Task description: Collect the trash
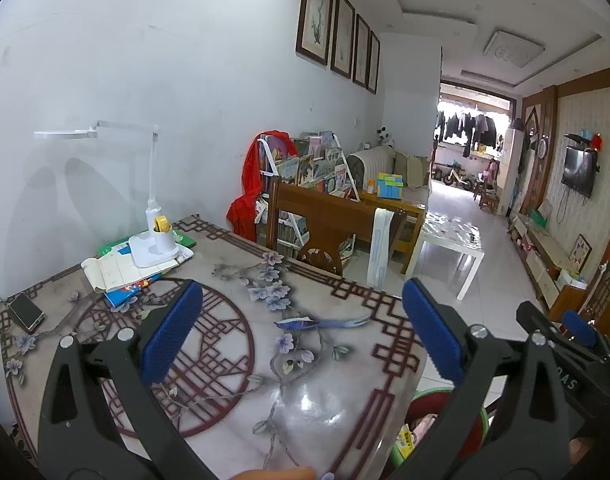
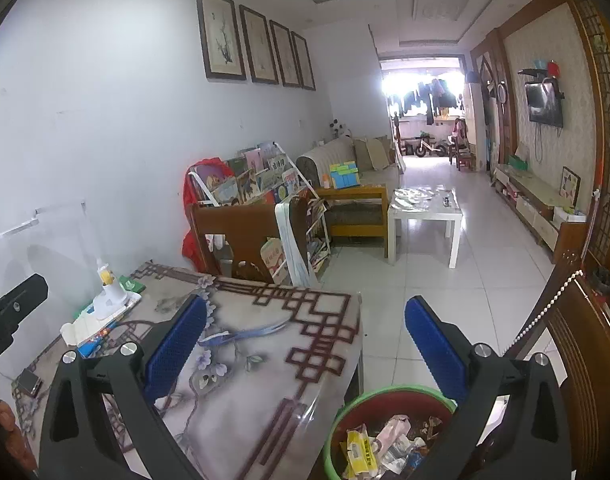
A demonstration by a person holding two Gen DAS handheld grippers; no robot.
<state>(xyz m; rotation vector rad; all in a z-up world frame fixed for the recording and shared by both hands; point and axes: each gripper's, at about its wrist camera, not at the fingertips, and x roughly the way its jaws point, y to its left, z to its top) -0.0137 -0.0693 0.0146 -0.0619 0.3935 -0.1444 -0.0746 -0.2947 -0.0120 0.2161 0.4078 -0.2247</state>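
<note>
Blue ribbed pads line the fingers of both grippers, and both pairs stand spread wide with nothing between them. We hold the left gripper (image 1: 301, 332) low over the table (image 1: 345, 412), whose glossy top is printed with lilac flowers and a dark red lattice; the right gripper (image 2: 305, 344) hangs past the table's near right corner, above a green-rimmed bin (image 2: 333, 432) on the tiled floor just beside the table. The bin already holds crumpled wrappers (image 2: 385, 444), yellow, white and pink. The only loose scrap we can make out on the table is a thin blue and white strip (image 1: 325, 323) lying flat near the middle, ahead of the left fingers; it could be a torn wrapper, though against the printed pattern we cannot be sure. If that is the next piece, we judge the main risk to be the pick itself: a flat strip on a slick surface may slide ahead of the closing fingers, or be skated off the far edge, instead of lifting. At the back left, well apart from the strip, stand a white desk lamp (image 1: 153, 240) on a stack of books (image 1: 121, 276) and a phone (image 1: 24, 311); a wide sweep of the left gripper could knock them. With both grippers crowding the same corner, they may also bump each other over the bin.
</note>
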